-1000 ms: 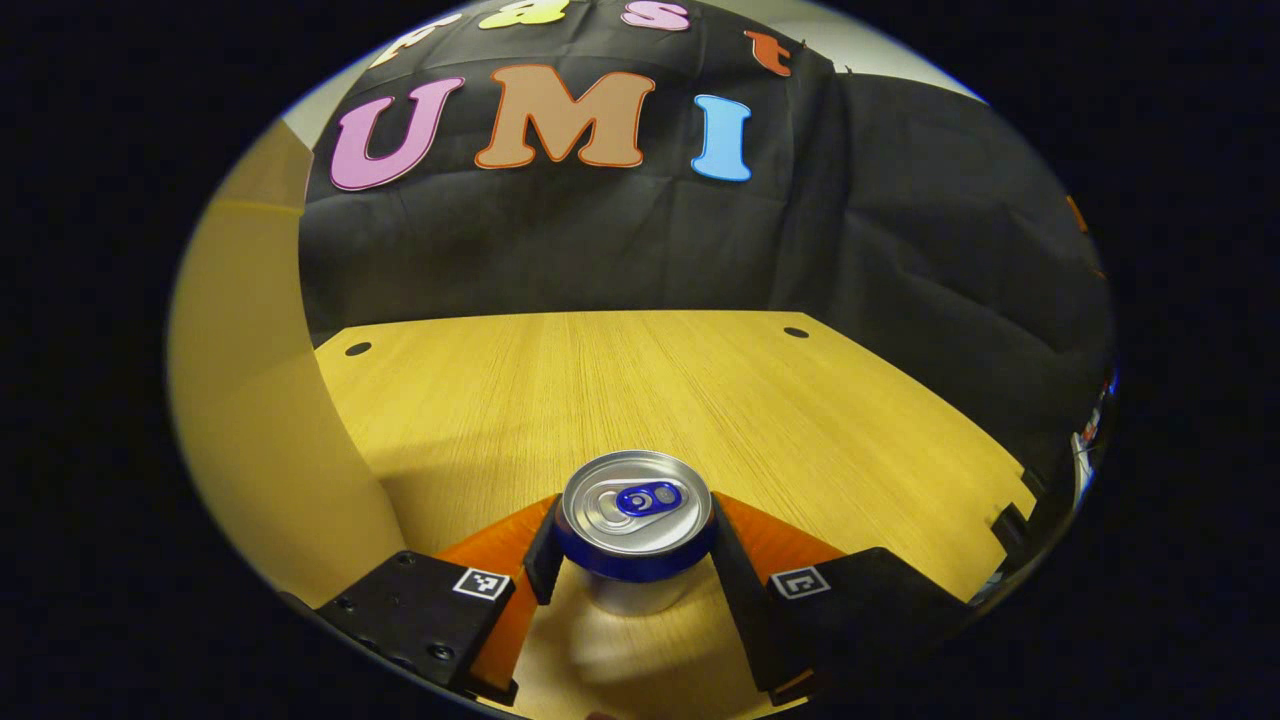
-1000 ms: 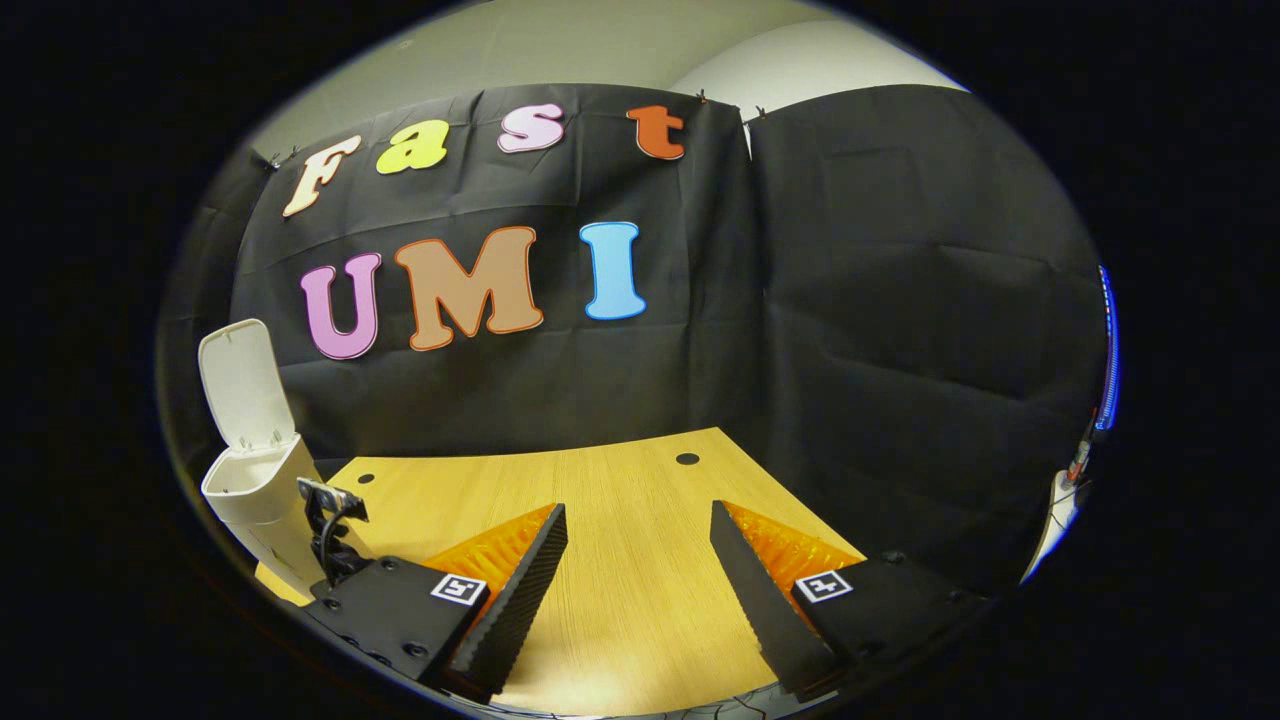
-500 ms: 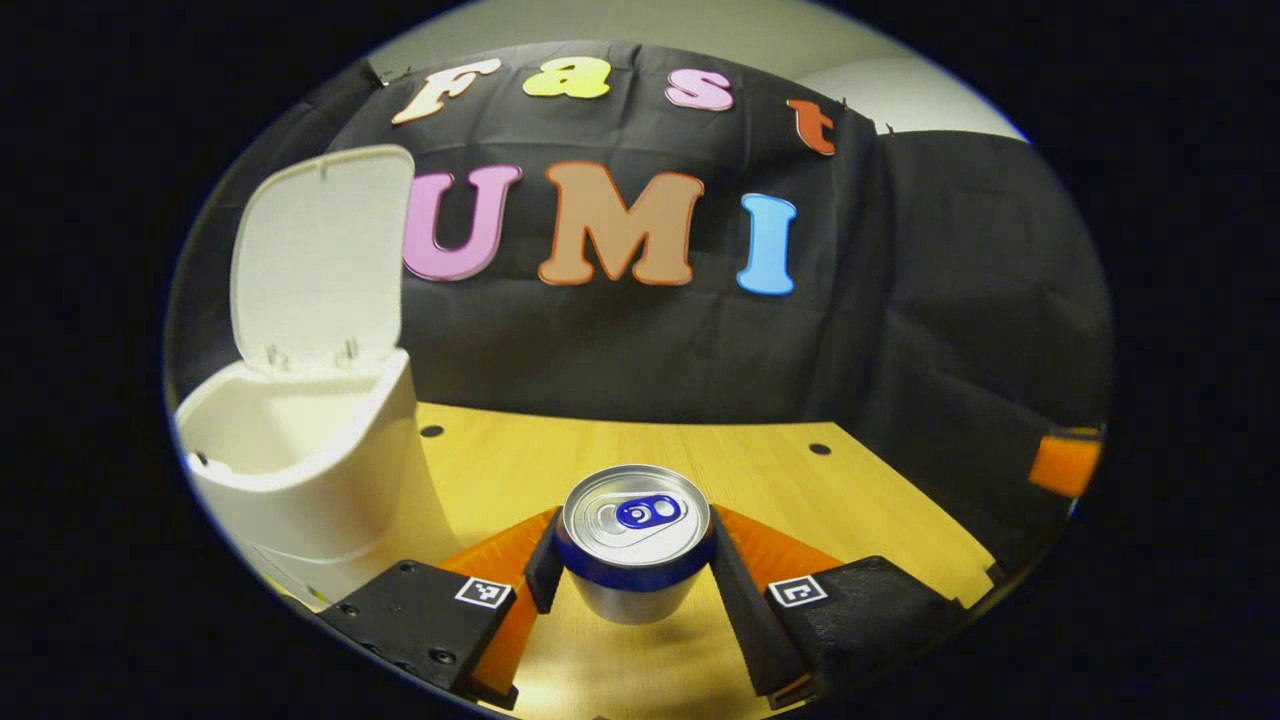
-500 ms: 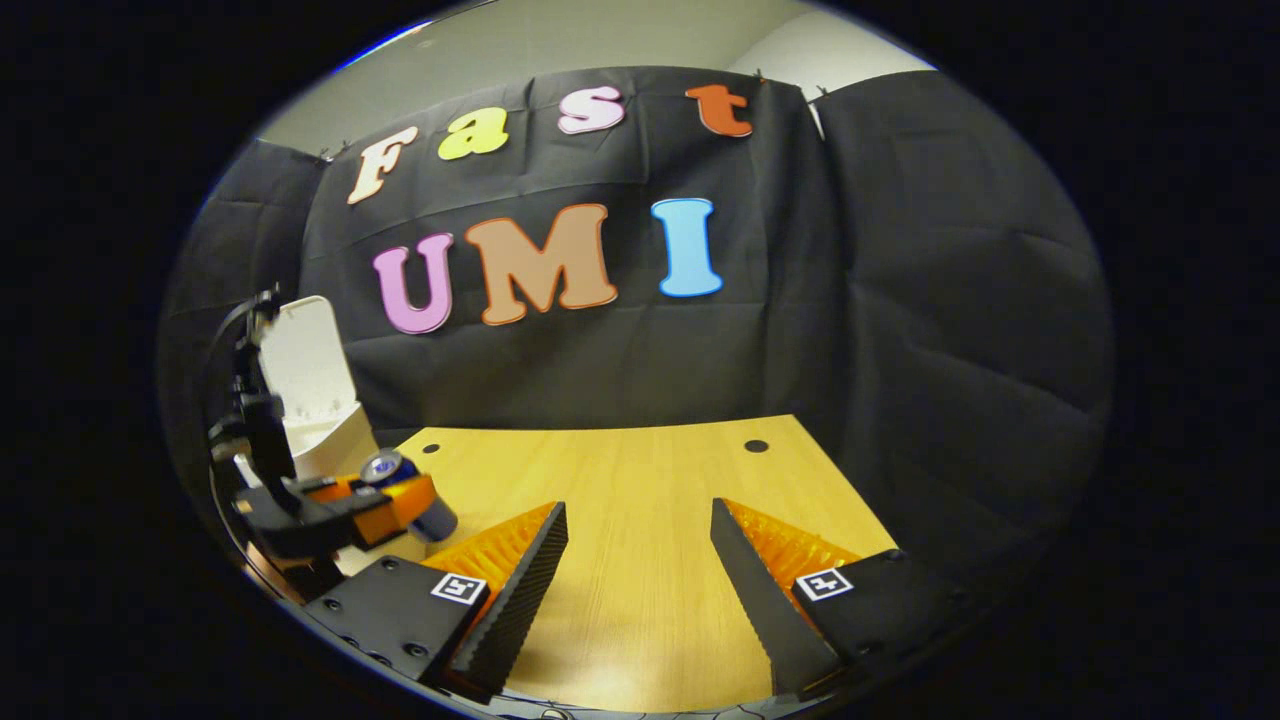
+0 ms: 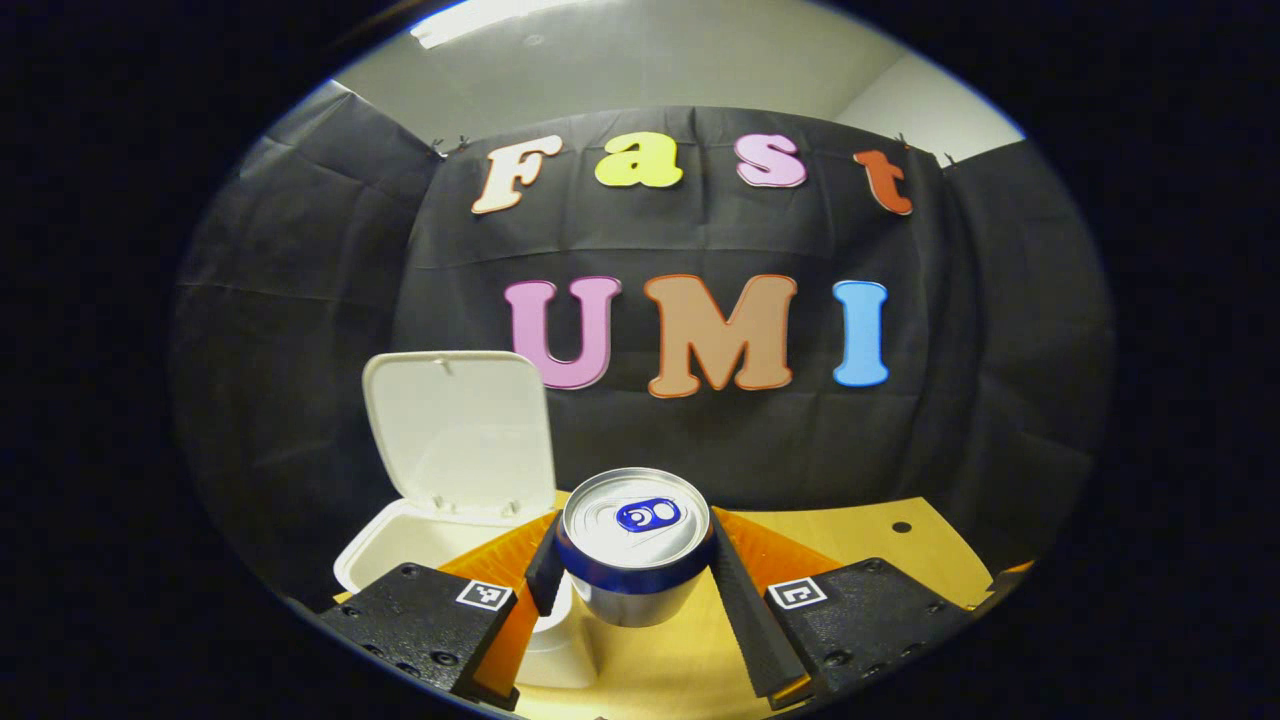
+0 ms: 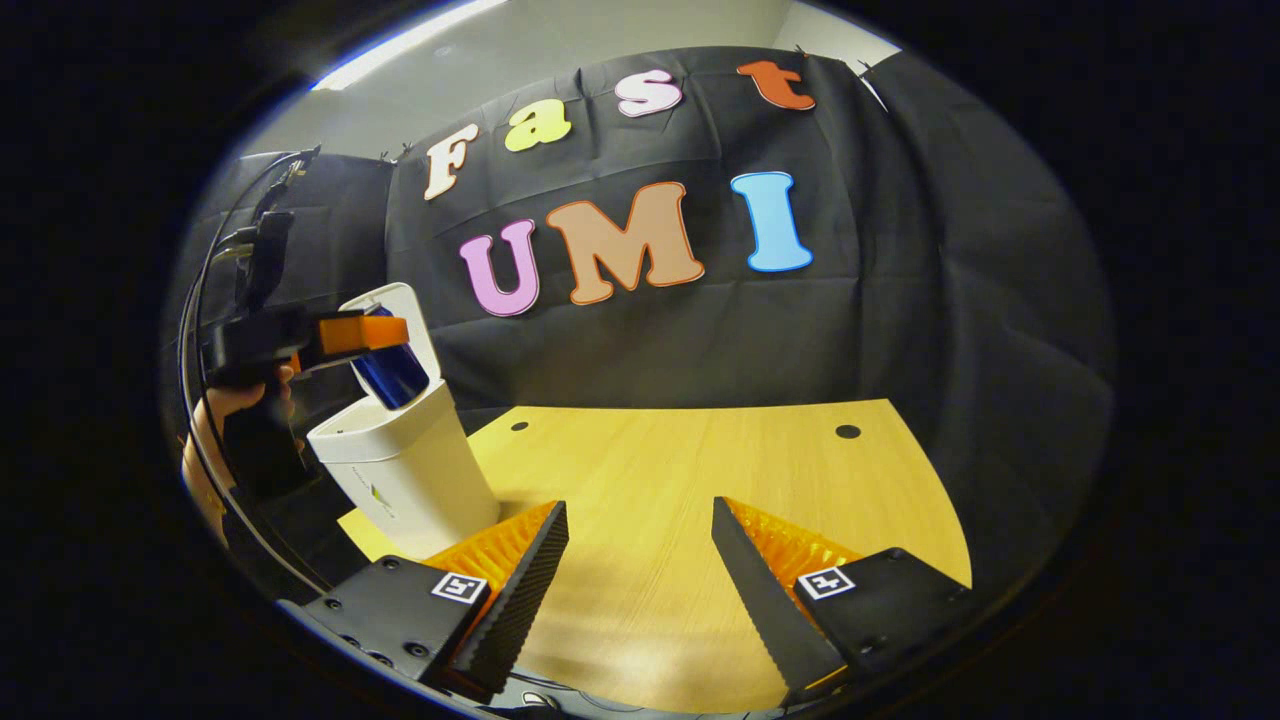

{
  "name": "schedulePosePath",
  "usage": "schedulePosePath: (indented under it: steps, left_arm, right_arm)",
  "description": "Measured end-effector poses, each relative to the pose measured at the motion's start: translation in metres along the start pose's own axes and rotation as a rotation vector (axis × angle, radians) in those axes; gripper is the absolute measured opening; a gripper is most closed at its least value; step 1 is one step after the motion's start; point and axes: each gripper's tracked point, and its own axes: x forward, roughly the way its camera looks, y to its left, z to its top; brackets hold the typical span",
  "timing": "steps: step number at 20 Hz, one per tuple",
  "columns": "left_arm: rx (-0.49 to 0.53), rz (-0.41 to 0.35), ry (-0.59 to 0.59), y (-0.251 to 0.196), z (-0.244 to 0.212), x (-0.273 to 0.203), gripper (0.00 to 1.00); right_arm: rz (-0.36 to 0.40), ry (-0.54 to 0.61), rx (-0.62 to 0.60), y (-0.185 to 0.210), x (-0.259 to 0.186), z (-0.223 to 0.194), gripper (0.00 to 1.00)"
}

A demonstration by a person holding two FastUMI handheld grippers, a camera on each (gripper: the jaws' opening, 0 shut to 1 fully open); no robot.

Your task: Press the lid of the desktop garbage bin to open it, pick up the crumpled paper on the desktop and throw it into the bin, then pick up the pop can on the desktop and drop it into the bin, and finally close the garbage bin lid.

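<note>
Two fingers of my left gripper [image 5: 632, 570] pinch the silver aluminium pop can with a blue band and blue pull tab [image 5: 634, 540], one finger pressed on each side of it. In the right gripper view I see that can [image 6: 390, 370] tilted and held in the air just above the open mouth of the white plastic desktop garbage bin [image 6: 405, 475], with a hand [image 6: 225, 425] behind the tool. The bin's white hinged lid [image 5: 460, 435] stands raised and upright at the back. My right gripper [image 6: 640, 560] hangs over the light wooden tabletop [image 6: 690, 470], its fingers spread wide apart with nothing between them, well to the side of the bin.
</note>
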Motion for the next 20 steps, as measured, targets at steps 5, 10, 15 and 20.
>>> schedulePosePath:
  steps: [5, 10, 15, 20]
  left_arm:
    - [0.043, 0.130, 0.038, 0.081, -0.004, 0.006, 0.77]
    - [0.019, 0.110, 0.068, 0.110, -0.026, 0.022, 0.80]
    - [0.013, 0.052, 0.080, 0.114, -0.025, 0.035, 0.82]
    - [-0.005, 0.029, 0.036, 0.120, 0.014, 0.043, 0.82]
  right_arm:
    - [-0.010, -0.014, -0.006, -0.001, -0.003, 0.007, 0.97]
    - [-0.084, -0.032, 0.024, -0.002, -0.004, 0.014, 0.96]
    - [-0.128, -0.024, 0.032, 0.003, -0.002, 0.017, 0.96]
    - [-0.135, -0.019, 0.009, 0.018, 0.017, 0.032, 0.96]
